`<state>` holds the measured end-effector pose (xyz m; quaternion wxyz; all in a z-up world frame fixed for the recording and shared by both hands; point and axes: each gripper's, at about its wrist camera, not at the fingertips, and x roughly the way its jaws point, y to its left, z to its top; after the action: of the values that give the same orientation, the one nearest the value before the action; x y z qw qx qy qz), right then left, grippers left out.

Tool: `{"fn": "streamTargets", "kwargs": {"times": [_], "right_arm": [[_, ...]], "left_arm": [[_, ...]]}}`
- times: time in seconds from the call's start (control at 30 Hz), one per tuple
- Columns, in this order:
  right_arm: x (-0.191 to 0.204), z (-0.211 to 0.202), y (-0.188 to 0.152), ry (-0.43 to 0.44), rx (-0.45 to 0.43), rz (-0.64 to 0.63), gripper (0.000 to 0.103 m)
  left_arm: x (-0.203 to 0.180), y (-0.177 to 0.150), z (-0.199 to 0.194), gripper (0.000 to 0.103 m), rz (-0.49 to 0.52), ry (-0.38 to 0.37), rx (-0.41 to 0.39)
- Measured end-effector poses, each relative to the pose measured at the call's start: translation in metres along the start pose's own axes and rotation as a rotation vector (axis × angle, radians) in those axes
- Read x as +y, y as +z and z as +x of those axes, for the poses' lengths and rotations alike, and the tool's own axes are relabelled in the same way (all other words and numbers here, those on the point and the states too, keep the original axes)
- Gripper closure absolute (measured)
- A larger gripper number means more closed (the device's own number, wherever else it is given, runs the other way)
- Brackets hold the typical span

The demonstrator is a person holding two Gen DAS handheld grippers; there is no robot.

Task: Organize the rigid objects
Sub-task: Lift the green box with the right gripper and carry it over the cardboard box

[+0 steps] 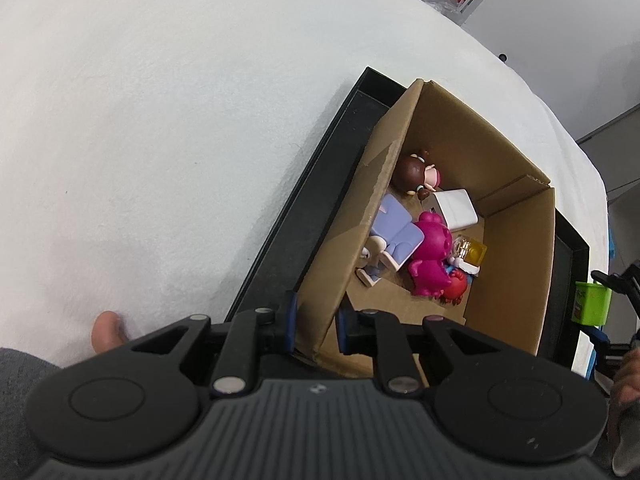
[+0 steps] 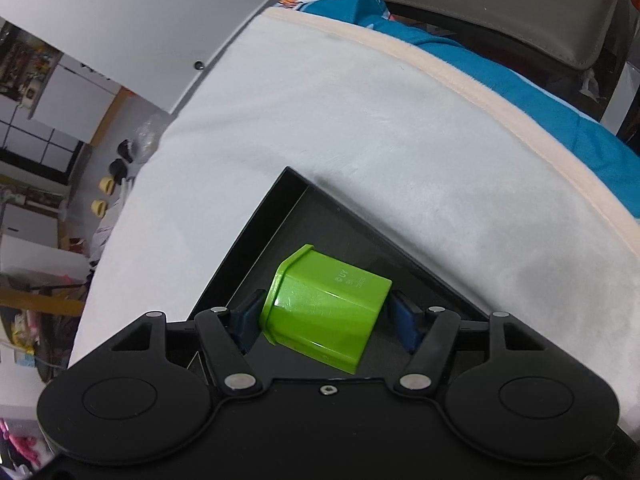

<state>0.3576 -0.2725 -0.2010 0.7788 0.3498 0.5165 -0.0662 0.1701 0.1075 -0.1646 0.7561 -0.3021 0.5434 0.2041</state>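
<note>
While the left gripper (image 1: 316,326) has its jaws pinched nearly shut on the near wall of the cardboard box (image 1: 516,216), one blue pad outside the wall and one inside, the box stands in a shallow black tray (image 1: 280,236) on a desk (image 1: 160,140) covered in soft white cloth. Inside the box, on its brown corrugated floor, lie smooth plastic toys: a glossy magenta figure (image 1: 432,256), a brown-haired doll (image 1: 416,172), a lilac toy chair (image 1: 394,232), a white block (image 1: 458,208), a clear yellow cube (image 1: 474,250) and a round red crab (image 1: 456,290). Beside the box, over the tray's bare dark floor, the right gripper (image 2: 326,318) holds a faceted lime-green plastic cup (image 2: 326,308) tipped on its side, jaws about half open and pressing its rim and base.
</note>
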Motion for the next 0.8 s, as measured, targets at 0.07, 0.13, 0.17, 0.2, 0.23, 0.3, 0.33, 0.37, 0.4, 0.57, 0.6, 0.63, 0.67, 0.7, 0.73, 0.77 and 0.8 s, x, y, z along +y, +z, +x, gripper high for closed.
{"fn": "streamTargets", "kwargs": {"times": [0.07, 0.13, 0.17, 0.2, 0.23, 0.3, 0.33, 0.37, 0.4, 0.57, 0.6, 0.63, 0.67, 0.7, 0.73, 0.77, 0.8], "right_arm": [[-0.001, -0.005, -0.003, 0.009, -0.003, -0.002, 0.040], [0.000, -0.011, -0.005, 0.017, -0.007, -0.001, 0.040], [0.000, -0.014, -0.005, 0.022, -0.008, 0.001, 0.040], [0.001, -0.017, -0.007, 0.029, -0.010, 0.001, 0.040], [0.001, -0.021, -0.008, 0.036, -0.012, -0.001, 0.040], [0.004, -0.026, -0.010, 0.047, -0.017, -0.010, 0.040], [0.004, -0.029, -0.012, 0.053, -0.019, -0.015, 0.040], [0.005, -0.032, -0.013, 0.057, -0.021, -0.021, 0.040], [0.006, -0.036, -0.015, 0.059, -0.024, -0.025, 0.040], [0.010, -0.047, -0.021, 0.070, -0.032, -0.040, 0.040], [0.011, -0.049, -0.022, 0.073, -0.032, -0.041, 0.040], [0.012, -0.051, -0.023, 0.075, -0.033, -0.044, 0.040], [0.013, -0.052, -0.024, 0.078, -0.033, -0.049, 0.040], [0.014, -0.053, -0.025, 0.080, -0.034, -0.052, 0.040], [0.015, -0.054, -0.026, 0.082, -0.034, -0.057, 0.040], [0.017, -0.056, -0.027, 0.084, -0.034, -0.063, 0.040], [0.018, -0.057, -0.029, 0.087, -0.034, -0.067, 0.040]], "left_arm": [[0.000, -0.001, -0.001, 0.085, 0.002, -0.003, -0.001], [0.002, -0.001, -0.002, 0.085, 0.000, -0.009, 0.005], [0.002, -0.001, -0.002, 0.085, -0.001, -0.010, 0.006], [0.002, -0.001, -0.002, 0.085, 0.001, -0.011, 0.006], [0.002, -0.001, -0.002, 0.085, 0.003, -0.012, 0.005], [0.001, -0.001, -0.003, 0.085, 0.007, -0.014, 0.005], [0.002, -0.001, -0.002, 0.085, 0.009, -0.015, 0.005], [0.002, -0.001, -0.002, 0.085, 0.010, -0.017, 0.006], [0.002, 0.000, -0.003, 0.085, 0.009, -0.020, 0.006], [0.004, -0.001, -0.003, 0.085, 0.014, -0.029, 0.006], [0.004, 0.000, -0.003, 0.085, 0.015, -0.031, 0.006], [0.004, 0.000, -0.003, 0.085, 0.015, -0.033, 0.007], [0.005, 0.000, -0.003, 0.085, 0.016, -0.035, 0.008], [0.005, 0.000, -0.003, 0.084, 0.016, -0.037, 0.008], [0.006, 0.000, -0.003, 0.084, 0.016, -0.040, 0.009], [0.006, 0.000, -0.003, 0.084, 0.016, -0.042, 0.009], [0.006, 0.000, -0.003, 0.084, 0.015, -0.046, 0.010]]}}
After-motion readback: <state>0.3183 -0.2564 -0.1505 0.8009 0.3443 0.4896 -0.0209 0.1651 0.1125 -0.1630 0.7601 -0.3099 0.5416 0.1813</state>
